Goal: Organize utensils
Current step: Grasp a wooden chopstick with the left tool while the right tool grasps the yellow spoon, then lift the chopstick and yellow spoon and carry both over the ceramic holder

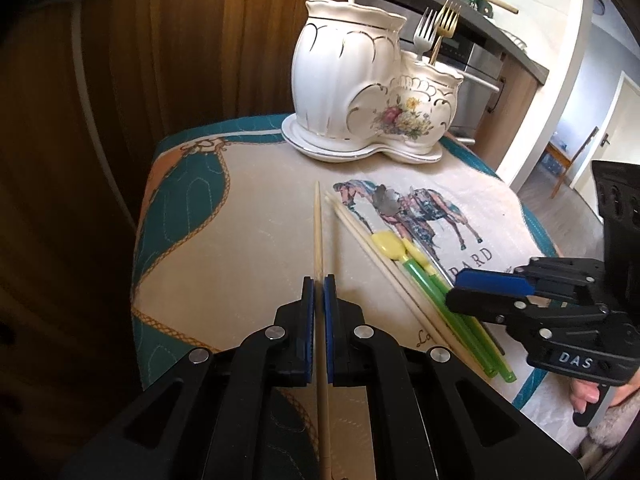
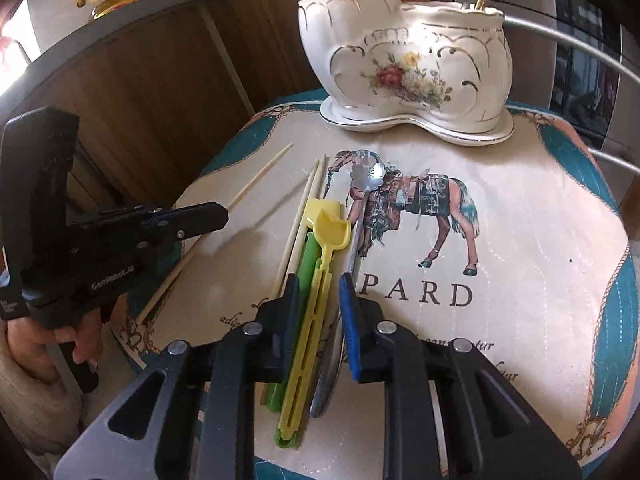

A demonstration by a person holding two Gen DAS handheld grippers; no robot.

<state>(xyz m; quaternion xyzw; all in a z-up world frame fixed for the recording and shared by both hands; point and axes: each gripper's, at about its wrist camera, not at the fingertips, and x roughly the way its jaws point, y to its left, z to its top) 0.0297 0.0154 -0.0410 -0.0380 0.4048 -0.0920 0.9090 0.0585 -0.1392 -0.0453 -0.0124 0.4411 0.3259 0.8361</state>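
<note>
Horse-print cloth (image 2: 500, 216) covers the table. White ceramic holder (image 2: 404, 60) sits at the top of frame. Chopsticks (image 2: 308, 200), plastic spoons (image 2: 320, 248) lie mid-frame.

Chopstick (image 1: 319, 236) in pads — others (image 2: 298, 236) lie w/ spoons (image 2: 320, 272).

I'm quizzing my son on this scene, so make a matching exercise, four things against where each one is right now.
Things:
1. single wooden chopstick
2. gold metal fork
3. yellow plastic scoop
4. white floral ceramic holder

Places:
A. lying between the open right gripper's fingers
B. standing on the horse-print cloth
C. clamped in the left gripper
D. standing in the holder's smaller cup

Pairs: 1-C, 2-D, 3-A, 4-B
</note>
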